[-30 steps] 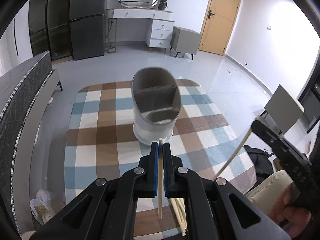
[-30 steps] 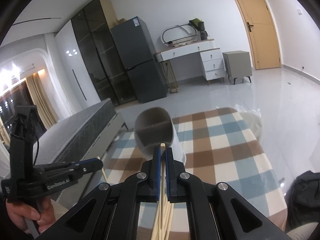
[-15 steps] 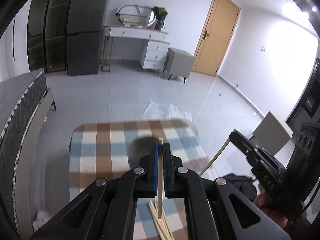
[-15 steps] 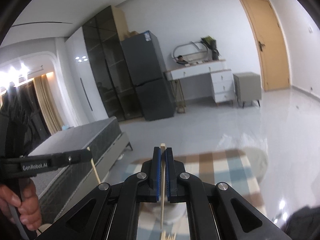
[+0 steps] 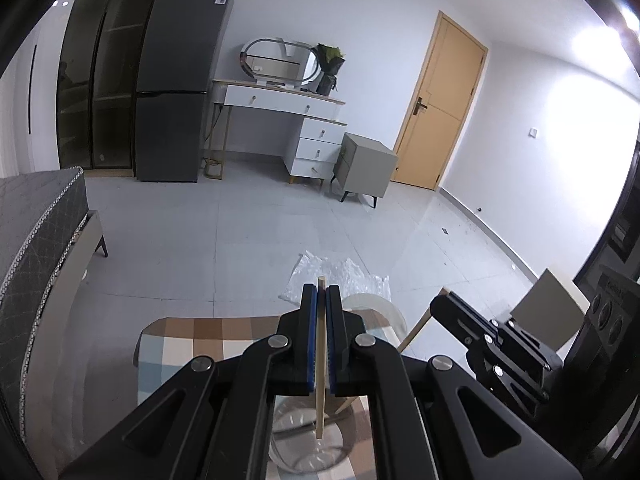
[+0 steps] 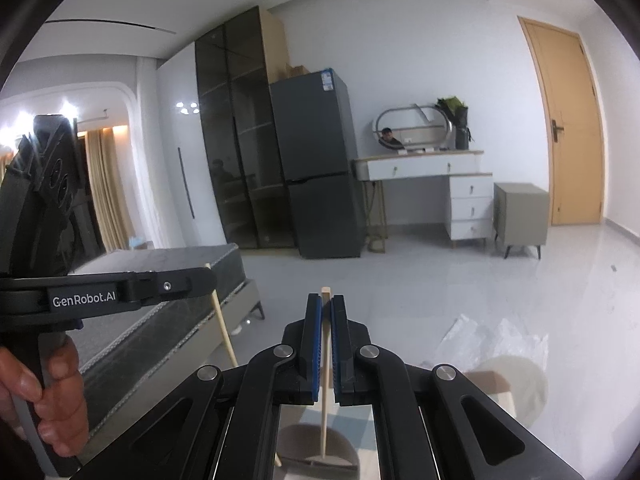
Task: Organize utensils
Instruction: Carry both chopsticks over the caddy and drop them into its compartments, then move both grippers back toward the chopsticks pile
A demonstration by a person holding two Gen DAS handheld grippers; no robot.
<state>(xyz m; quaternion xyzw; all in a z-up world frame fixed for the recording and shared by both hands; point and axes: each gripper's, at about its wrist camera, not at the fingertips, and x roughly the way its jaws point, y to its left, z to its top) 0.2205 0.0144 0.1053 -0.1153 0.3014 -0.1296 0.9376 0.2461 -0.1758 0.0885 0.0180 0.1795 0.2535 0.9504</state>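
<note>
Left wrist view shows our left tool (image 5: 321, 300) pinched on a pale wooden chopstick (image 5: 320, 364), its blue pads tight against the stick on both sides. That chopstick stands nearly upright, its top just above the fingertips and its lower end hanging over the open mouth of the utensil holder (image 5: 308, 444), which sits near us on the checked surface (image 5: 188, 344). To the right in this view we see our right tool (image 5: 436, 306) gripping a second chopstick (image 5: 416, 330) that slants down and to the left toward the same holder.

From the right wrist view, our right tool (image 6: 326, 308) is likewise clamped on its chopstick (image 6: 325, 392), whose lower end reaches down into the grey holder (image 6: 316, 452), beside the divider inside. At the left, our left hand (image 6: 52, 400) grips the handle of the left tool (image 6: 208, 276), and its chopstick (image 6: 224, 332) angles down and to the right. Far across the floor stand a dark fridge (image 6: 316, 168) and a white dresser (image 6: 432, 184).
</note>
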